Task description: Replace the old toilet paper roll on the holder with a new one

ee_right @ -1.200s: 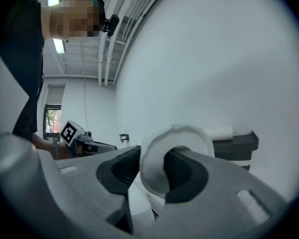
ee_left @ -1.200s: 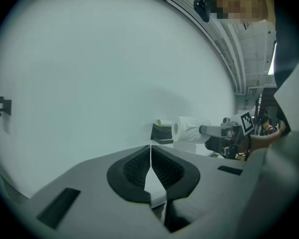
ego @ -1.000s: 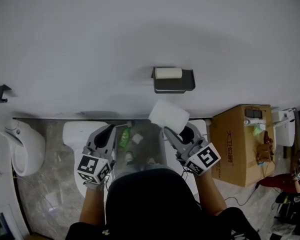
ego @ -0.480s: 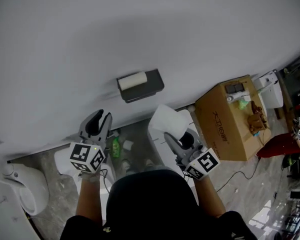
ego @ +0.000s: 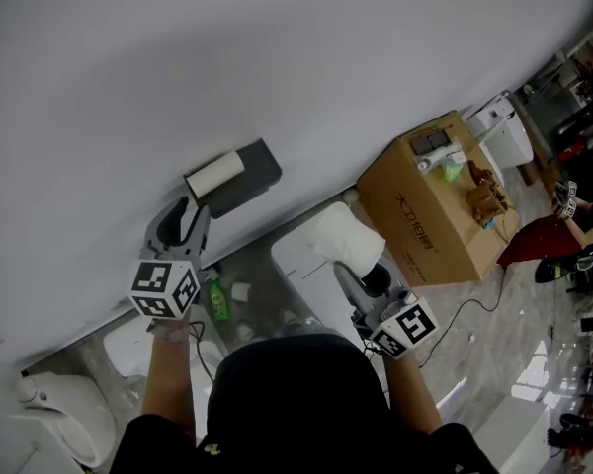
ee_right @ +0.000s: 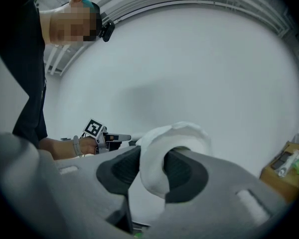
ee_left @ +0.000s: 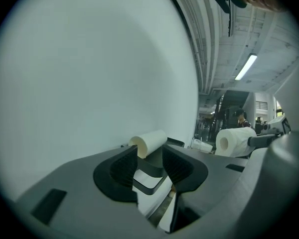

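The old roll (ego: 215, 176), a thin cream tube, lies on the dark wall holder (ego: 247, 178). My left gripper (ego: 183, 215) sits just below and in front of it. Its jaws are opening with nothing between them. In the left gripper view the old roll (ee_left: 148, 142) shows beyond the gripper (ee_left: 149, 163) tips, above the holder (ee_left: 150, 174). My right gripper (ego: 352, 268) is shut on the wall of the new white roll (ego: 344, 237), held off to the holder's right. In the right gripper view the gripper (ee_right: 152, 169) pinches the new roll (ee_right: 174, 146).
A white toilet (ego: 301, 265) stands below the holder, with a green bottle (ego: 217, 302) on the floor beside it. A cardboard box (ego: 435, 205) with small items on top is at the right. Another white fixture (ego: 64, 413) sits at the lower left.
My left gripper has come up from beside the toilet to the holder and its jaws have opened. The right gripper has carried the new roll away to the holder's right.
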